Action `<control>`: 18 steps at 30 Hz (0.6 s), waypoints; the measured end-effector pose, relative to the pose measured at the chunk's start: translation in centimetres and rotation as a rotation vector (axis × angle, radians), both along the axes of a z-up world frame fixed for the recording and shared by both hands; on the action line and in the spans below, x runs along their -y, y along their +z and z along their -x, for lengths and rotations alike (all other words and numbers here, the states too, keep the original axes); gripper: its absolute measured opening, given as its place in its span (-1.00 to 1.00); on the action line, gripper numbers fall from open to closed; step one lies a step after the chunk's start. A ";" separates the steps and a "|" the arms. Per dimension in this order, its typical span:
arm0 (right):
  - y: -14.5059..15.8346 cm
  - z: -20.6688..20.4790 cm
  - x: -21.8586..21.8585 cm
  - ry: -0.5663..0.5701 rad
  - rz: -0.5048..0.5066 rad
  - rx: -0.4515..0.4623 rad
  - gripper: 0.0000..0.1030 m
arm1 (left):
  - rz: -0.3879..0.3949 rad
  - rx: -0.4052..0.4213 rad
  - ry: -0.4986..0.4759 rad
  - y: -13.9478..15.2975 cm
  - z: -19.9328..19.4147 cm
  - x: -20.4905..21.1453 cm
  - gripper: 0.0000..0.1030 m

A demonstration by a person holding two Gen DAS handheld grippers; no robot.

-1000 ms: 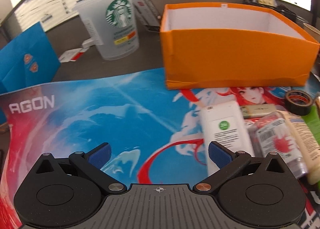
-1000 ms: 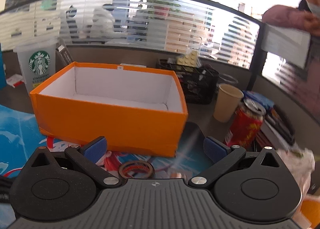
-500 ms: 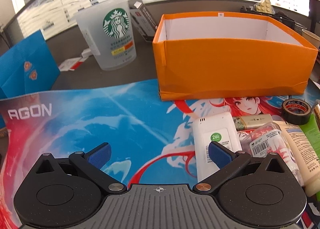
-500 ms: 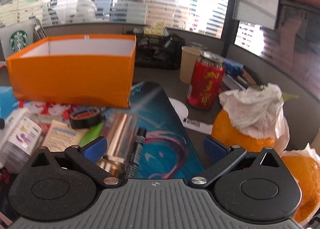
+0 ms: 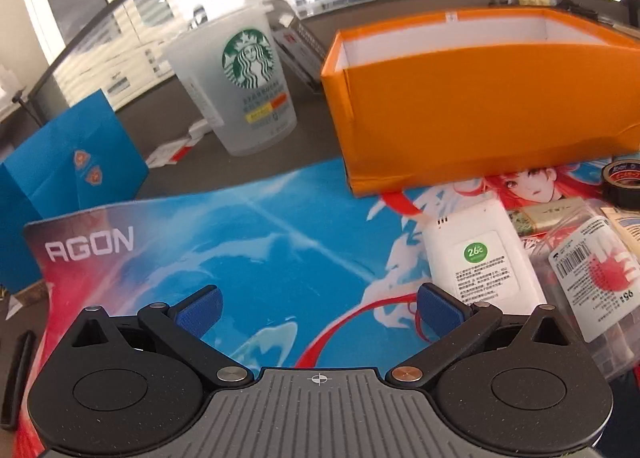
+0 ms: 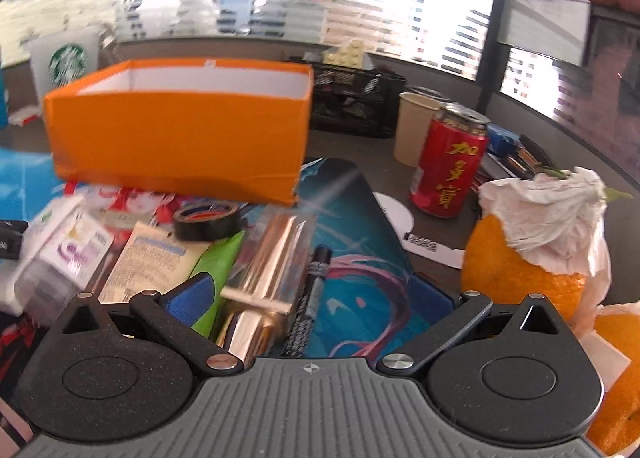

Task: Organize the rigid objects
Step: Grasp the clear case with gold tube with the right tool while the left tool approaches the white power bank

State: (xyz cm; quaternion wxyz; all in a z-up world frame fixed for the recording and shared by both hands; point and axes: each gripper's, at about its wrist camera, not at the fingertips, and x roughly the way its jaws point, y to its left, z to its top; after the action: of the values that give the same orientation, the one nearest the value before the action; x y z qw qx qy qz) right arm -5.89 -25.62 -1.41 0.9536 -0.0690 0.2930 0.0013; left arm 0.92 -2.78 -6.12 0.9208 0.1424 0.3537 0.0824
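An open orange box stands at the back of a printed desk mat; it also shows in the right wrist view. In front of it lie a white device, a clear plastic case, a black tape roll, a cream tube, a green packet, a copper-coloured cylinder and a black pen. My left gripper is open and empty over the mat. My right gripper is open, with the cylinder and pen lying between its fingers.
A Starbucks cup and a blue paper bag stand left of the box. A red can, a paper cup, a black mesh organiser and oranges wrapped in tissue are on the right.
My right gripper swung right, then came lower over the cylinder and pen. My left gripper drifted slightly, and the white device now sits further right in its view. Both stay open.
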 end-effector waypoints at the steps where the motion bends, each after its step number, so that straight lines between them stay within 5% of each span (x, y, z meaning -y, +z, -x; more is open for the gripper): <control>1: -0.3 0.0 -0.2 0.012 0.008 -0.004 1.00 | 0.002 -0.003 0.003 0.1 0.1 0.0 1.00; 4: -0.7 -0.1 -0.5 0.037 0.026 0.011 1.00 | 0.028 0.027 -0.012 1.1 0.7 -0.1 1.00; 7: -0.5 -0.1 -0.2 0.039 0.010 0.013 1.00 | 0.146 0.055 -0.053 2.5 1.2 -0.2 1.00; 13: -0.5 -0.2 0.6 0.015 -0.011 0.000 1.00 | 0.226 -0.037 -0.161 1.4 0.7 1.8 1.00; 18: -0.4 -0.1 0.8 0.008 -0.011 0.003 1.00 | 0.337 -0.120 -0.129 0.2 -0.7 0.8 1.00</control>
State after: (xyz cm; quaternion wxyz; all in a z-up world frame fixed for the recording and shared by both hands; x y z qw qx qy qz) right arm -5.75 -26.44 -1.82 0.9544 -0.0649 0.2913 0.0067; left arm 1.62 -3.54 -5.88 0.9122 0.0132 0.4070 -0.0457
